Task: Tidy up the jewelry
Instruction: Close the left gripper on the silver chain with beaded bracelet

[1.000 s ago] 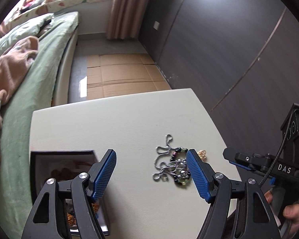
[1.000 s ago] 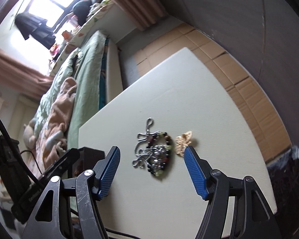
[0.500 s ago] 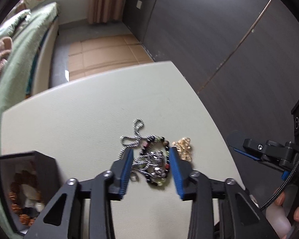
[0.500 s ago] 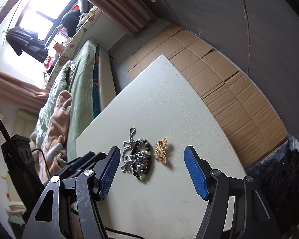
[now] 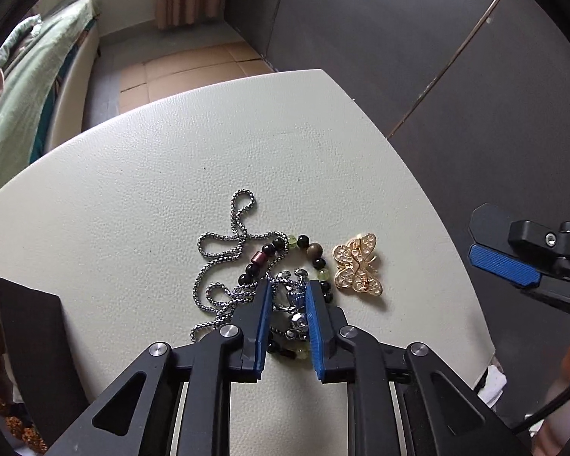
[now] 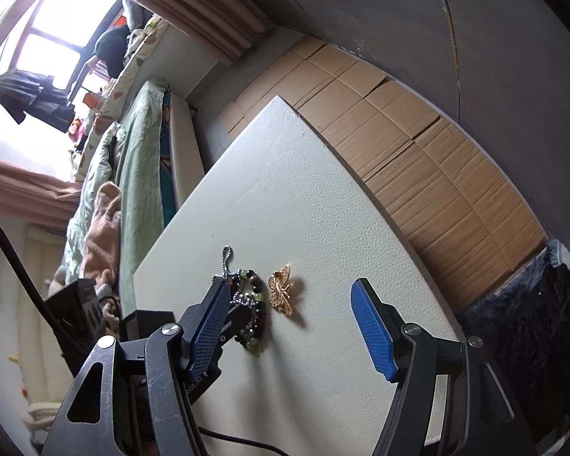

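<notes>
A tangle of jewelry lies on the white table [image 5: 140, 174]: a silver chain [image 5: 228, 247], a bracelet of black and green beads [image 5: 315, 262] and a silver pendant [image 5: 288, 300]. My left gripper [image 5: 288, 288] is closed on the silver pendant in the middle of the tangle. A gold butterfly brooch [image 5: 357, 264] lies just right of it, untouched. In the right wrist view the tangle [image 6: 247, 304] and the brooch [image 6: 280, 294] lie ahead; my right gripper [image 6: 288, 304] is open and empty above the table.
A black jewelry box [image 5: 22, 345] with beads inside stands open at the table's left front. The right gripper shows at the right edge in the left wrist view [image 5: 513, 266]. A bed [image 6: 133, 174] lies left, cardboard [image 6: 418, 159] covers the floor beyond.
My left gripper moved forward and down onto the jewelry tangle and its jaws closed from wide open onto the silver pendant. The right gripper drew back a little and stayed open.
</notes>
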{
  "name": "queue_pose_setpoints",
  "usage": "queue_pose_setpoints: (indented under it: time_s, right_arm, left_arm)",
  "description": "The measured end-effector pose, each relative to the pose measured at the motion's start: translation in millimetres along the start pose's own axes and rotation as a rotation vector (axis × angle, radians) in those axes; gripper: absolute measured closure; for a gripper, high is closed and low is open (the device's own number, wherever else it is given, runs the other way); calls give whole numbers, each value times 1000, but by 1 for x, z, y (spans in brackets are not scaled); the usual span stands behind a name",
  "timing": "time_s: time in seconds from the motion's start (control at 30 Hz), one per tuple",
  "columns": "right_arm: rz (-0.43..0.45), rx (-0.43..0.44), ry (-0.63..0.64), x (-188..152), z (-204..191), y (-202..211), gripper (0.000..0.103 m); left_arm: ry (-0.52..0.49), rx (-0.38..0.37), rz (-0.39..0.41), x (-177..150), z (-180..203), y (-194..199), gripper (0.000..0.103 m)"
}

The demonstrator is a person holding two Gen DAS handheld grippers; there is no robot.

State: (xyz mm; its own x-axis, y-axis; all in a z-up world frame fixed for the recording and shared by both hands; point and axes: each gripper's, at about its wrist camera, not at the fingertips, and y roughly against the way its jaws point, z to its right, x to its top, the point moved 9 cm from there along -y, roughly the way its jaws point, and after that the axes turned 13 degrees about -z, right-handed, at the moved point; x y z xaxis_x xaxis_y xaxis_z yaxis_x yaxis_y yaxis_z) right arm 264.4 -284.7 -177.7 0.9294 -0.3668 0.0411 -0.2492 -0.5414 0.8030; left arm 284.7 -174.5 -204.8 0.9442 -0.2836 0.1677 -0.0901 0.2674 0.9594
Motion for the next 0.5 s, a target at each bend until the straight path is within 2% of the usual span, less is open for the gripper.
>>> queue_pose_setpoints:
  time_s: [0.1, 0.23, 0.37, 0.5]
  right_arm:
    - [2, 3, 10, -1, -2, 2, 36]
    - [-12, 4, 17, -3, -4, -1, 36]
    - [-11, 12, 4, -3, -1, 0, 36]
    - [-7, 14, 1, -2, 0, 2, 36]
  left_arm:
    - [-31, 62, 17, -6, 6, 1, 83]
    - [-110, 186, 48, -14, 17, 0, 79]
    - [-134, 220, 42, -18, 16, -2, 64]
    - [-130, 182, 53, -20, 12, -1, 64]
